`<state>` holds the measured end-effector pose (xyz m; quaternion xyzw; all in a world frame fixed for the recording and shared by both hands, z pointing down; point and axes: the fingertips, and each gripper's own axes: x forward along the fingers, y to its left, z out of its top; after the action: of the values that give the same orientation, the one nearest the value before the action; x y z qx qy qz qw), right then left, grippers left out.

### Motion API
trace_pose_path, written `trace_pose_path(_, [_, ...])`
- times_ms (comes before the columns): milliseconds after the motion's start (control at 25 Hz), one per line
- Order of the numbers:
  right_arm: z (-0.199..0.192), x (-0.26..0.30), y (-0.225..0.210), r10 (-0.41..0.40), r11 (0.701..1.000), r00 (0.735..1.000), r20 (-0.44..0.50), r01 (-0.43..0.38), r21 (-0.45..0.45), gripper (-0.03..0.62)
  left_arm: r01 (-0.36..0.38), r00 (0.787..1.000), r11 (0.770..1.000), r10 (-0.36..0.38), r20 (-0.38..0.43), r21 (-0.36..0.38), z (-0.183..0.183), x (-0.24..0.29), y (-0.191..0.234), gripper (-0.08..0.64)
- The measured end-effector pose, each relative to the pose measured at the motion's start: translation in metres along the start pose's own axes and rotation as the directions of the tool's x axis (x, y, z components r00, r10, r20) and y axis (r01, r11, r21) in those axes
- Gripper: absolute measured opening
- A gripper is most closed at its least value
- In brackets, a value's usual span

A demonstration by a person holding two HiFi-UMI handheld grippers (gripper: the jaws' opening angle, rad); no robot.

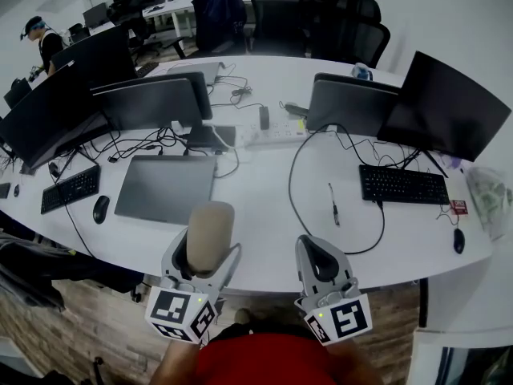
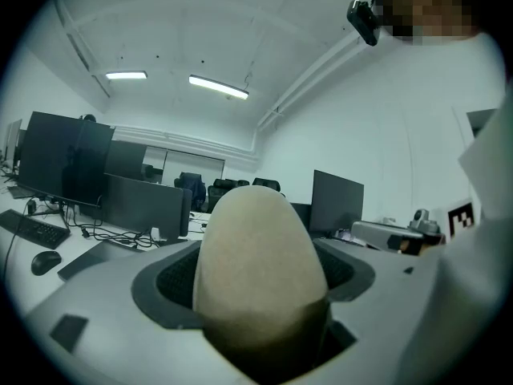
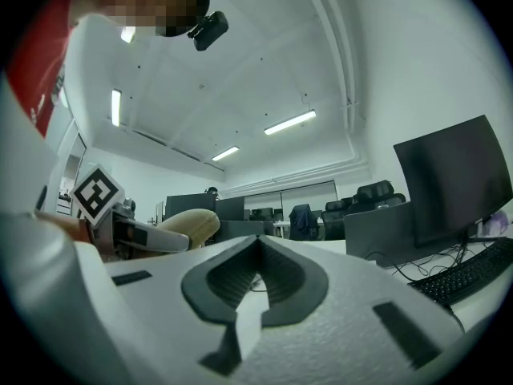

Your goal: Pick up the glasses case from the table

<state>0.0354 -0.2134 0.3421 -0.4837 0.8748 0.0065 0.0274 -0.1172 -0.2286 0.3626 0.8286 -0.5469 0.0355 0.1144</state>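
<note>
A beige oval glasses case point(image 1: 210, 234) stands upright between the jaws of my left gripper point(image 1: 202, 251), held in the air in front of the white table's point(image 1: 264, 215) near edge. In the left gripper view the glasses case point(image 2: 260, 275) fills the middle, with the jaws shut on its sides. My right gripper point(image 1: 324, 263) hovers beside it to the right, its jaws closed together with nothing in them. In the right gripper view the right gripper point(image 3: 255, 283) points level, and the glasses case point(image 3: 188, 224) shows at the left.
On the table lie a grey tablet pad point(image 1: 166, 187), a mouse point(image 1: 100, 208), keyboards point(image 1: 403, 185), a pen point(image 1: 333, 204), looping cables and several dark monitors point(image 1: 445, 105). Office chairs point(image 1: 321, 18) stand behind. A person point(image 1: 44, 42) stands far left.
</note>
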Motion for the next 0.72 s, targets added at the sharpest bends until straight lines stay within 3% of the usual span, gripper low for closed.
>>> trace_pose_path(720, [0.0018, -0.0012, 0.0107, 0.019, 0.999, 1.0, -0.007, -0.02, -0.045, 0.003, 0.003, 1.0, 1.0, -0.003, 0.006, 0.006, -0.0007, -0.0053, -0.0034, 0.399])
